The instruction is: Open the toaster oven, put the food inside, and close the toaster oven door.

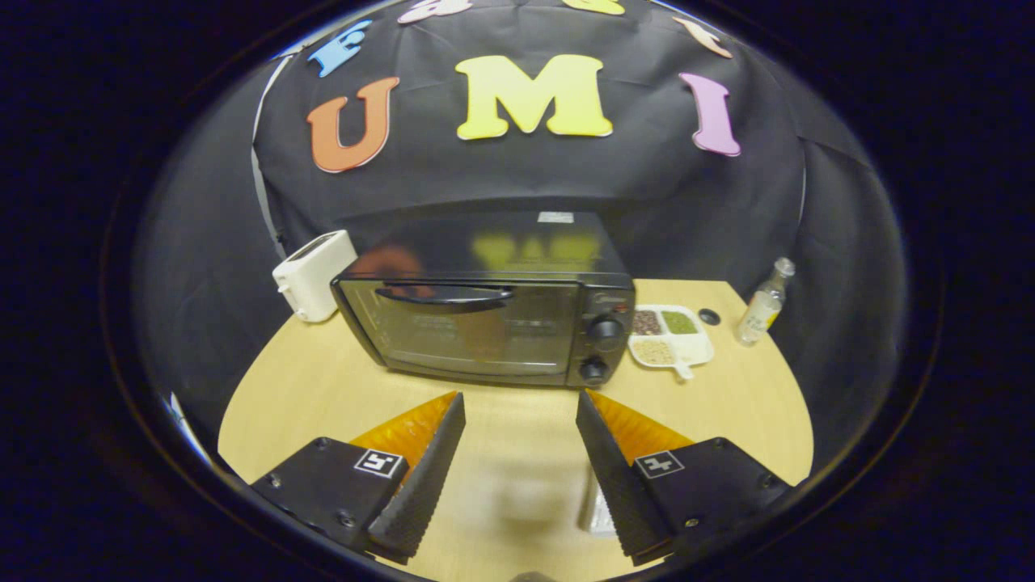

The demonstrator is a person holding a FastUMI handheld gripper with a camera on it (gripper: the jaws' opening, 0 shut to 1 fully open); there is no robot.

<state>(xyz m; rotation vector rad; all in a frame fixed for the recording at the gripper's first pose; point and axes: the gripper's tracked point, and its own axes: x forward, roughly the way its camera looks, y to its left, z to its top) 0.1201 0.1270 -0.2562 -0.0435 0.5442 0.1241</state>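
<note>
The gripper (520, 440) hung with fingers spread wide, holding nothing, squared toward the closed black glass-fronted toaster oven's (485, 323) door handle (445, 297)

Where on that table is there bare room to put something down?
The widest bare patch of table lies between the toaster oven and the open gripper, running left toward the white toaster. Another strip lies near the sectioned dish and bottle, toward the table's front edge. The right rear corner is crowded: dish, small dark cap, bottle.
</note>
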